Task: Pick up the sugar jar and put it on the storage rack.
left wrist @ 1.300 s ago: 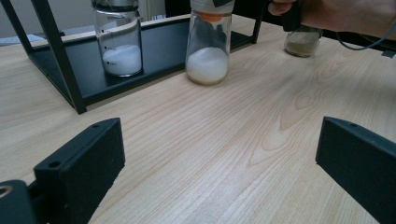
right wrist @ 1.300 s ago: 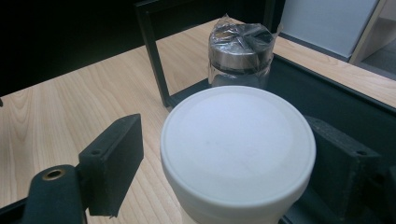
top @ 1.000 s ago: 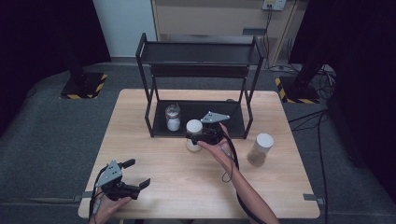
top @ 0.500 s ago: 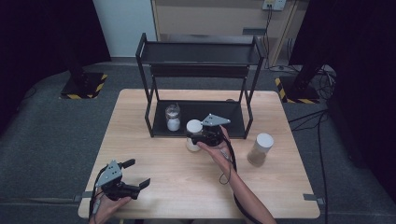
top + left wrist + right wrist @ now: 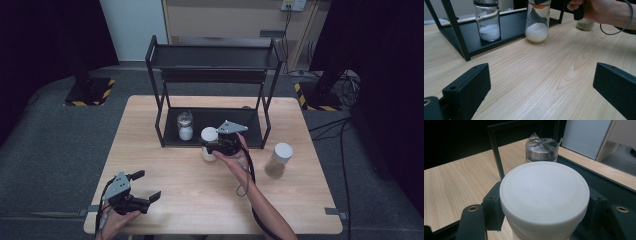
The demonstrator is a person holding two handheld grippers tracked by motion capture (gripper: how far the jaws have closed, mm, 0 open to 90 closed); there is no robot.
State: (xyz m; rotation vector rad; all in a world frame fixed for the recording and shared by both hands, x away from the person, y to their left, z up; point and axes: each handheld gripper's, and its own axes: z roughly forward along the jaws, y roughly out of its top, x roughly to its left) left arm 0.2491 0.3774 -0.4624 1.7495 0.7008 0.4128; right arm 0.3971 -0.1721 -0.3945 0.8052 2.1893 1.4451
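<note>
A glass jar of white powder with a white lid (image 5: 208, 135) stands on the table just in front of the black rack (image 5: 215, 56). My right gripper (image 5: 212, 146) is shut on it below the lid. In the right gripper view the jaws press on both sides of the white-lidded jar (image 5: 544, 187), inside the right gripper (image 5: 544, 207). In the left gripper view that jar (image 5: 537, 30) rests on the wood. My left gripper (image 5: 147, 185) is open near the table's front left corner, and the left gripper (image 5: 541, 90) has only bare wood between its jaws.
A second jar with white powder (image 5: 185, 126) sits on the rack's lower shelf (image 5: 240, 120), also seen as the shelf jar (image 5: 487, 23) (image 5: 541, 147). A white-lidded jar of tan powder (image 5: 278, 160) stands on the table's right side. The wooden table (image 5: 190, 200) ends just behind my left hand.
Almost nothing differs: the right gripper stays at the white-lidded jar and the left gripper has not moved.
</note>
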